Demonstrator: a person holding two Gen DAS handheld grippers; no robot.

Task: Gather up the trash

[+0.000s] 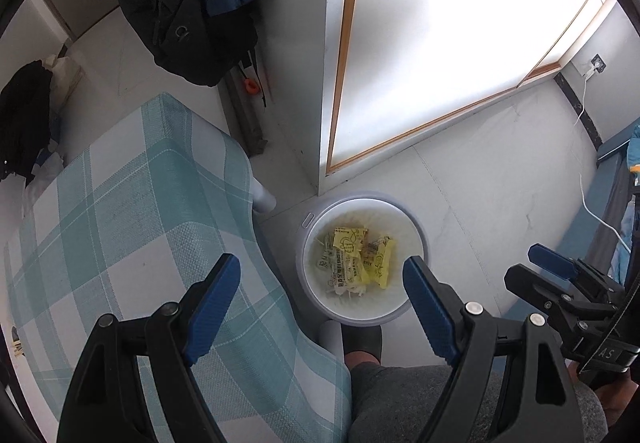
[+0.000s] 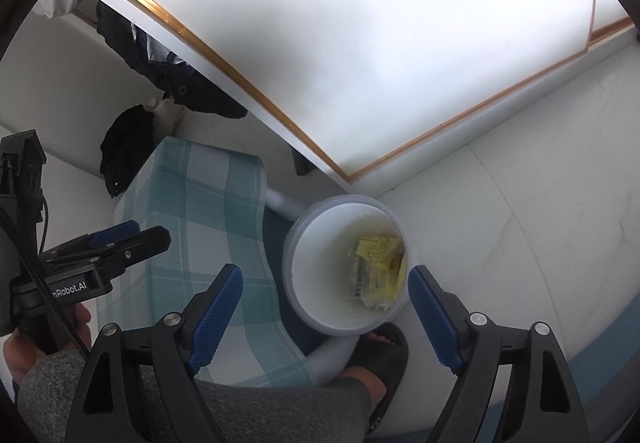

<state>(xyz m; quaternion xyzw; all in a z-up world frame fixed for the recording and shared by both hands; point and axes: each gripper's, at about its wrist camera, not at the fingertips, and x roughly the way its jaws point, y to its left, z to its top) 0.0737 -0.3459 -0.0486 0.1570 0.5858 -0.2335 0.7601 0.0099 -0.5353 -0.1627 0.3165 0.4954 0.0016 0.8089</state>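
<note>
Inside white bin, yellow wrappers

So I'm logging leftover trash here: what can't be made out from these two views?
- Tabletop beyond the checked tablecloth: cut off by the left wrist view's edge and the left claw.
- Print on the yellow wrappers: too small.
- Bottom of the white bin: partly hidden by its wall in the right wrist view.
</note>
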